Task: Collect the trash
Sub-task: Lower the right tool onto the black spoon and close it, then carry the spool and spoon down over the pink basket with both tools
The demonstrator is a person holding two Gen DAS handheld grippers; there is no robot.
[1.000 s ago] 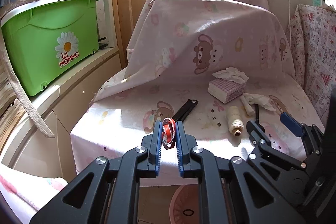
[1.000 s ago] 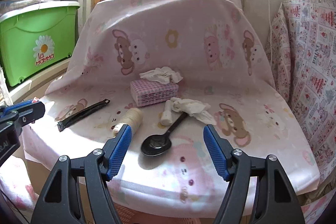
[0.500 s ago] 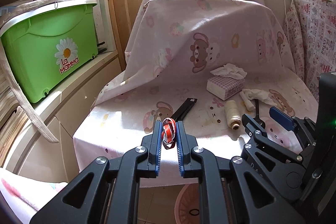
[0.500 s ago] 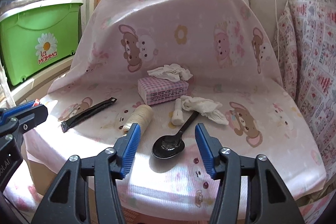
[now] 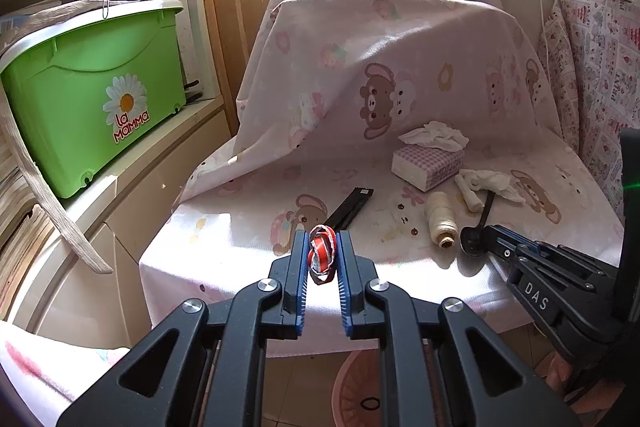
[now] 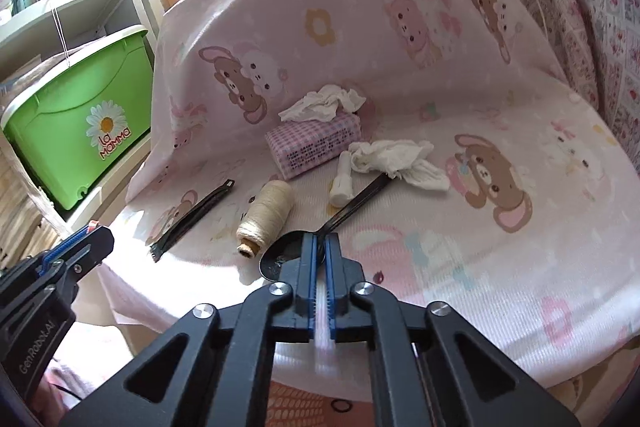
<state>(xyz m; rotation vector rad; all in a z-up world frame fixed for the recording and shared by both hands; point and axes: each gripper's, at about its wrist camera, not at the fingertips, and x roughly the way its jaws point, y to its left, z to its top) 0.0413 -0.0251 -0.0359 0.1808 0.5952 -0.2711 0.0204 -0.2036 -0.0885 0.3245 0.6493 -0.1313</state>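
Jaws of right claw (image 6: pixel 319 247) just closed on spoon (image 6: pixel 280 253); left claw (image 5: pixel 322 255) grips wrapper (image 5: pixel 321 259).

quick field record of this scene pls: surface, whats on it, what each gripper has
surface: pink bear-print cloth over a seat
left hand-held gripper: shut on a red and white wrapper
right hand-held gripper: jaws just closed on the black spoon at its bowl
loose items: thread spool, tissue pack, crumpled tissue, black comb
beside seat: green bin
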